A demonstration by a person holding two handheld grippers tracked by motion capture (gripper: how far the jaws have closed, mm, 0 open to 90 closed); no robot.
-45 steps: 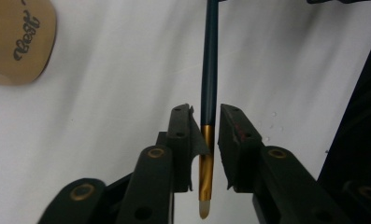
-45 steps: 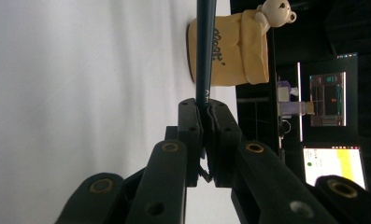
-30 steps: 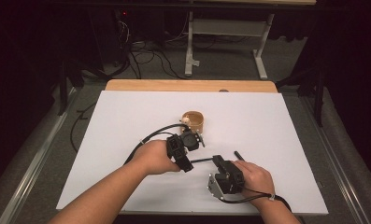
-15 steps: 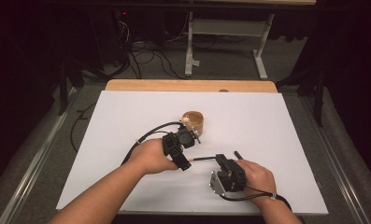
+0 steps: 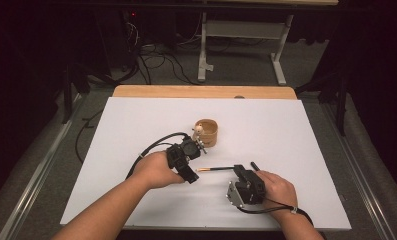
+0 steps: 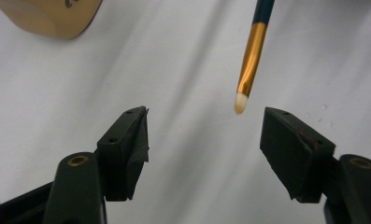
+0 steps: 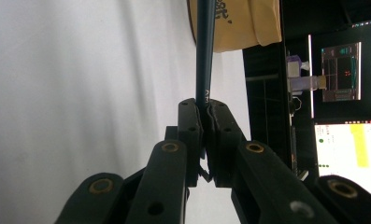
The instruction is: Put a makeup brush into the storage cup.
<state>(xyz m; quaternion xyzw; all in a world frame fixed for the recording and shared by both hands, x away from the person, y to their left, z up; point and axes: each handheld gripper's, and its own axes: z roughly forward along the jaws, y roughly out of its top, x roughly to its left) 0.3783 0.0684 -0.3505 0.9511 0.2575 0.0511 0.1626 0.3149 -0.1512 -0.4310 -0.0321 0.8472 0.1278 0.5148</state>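
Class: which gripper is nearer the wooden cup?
Left. The left gripper sits right beside the wooden cup; the right gripper, clamping the brush, is farther toward the person.

White table top (image 5: 296, 145) seen under claws, wooden strip (image 5: 206, 91) along far edge. Beyond it, grey floor (image 5: 236, 70), cables (image 5: 151, 55), white stand legs (image 5: 281, 65). Room kept dark. Lit monitors (image 7: 344, 116) seen right of right claw.

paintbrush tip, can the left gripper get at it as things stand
Probably yes. The left gripper has just been opening, with nothing between its jaws, and the paintbrush tip hangs just ahead of the gap over bare table. The right gripper holds the handle.
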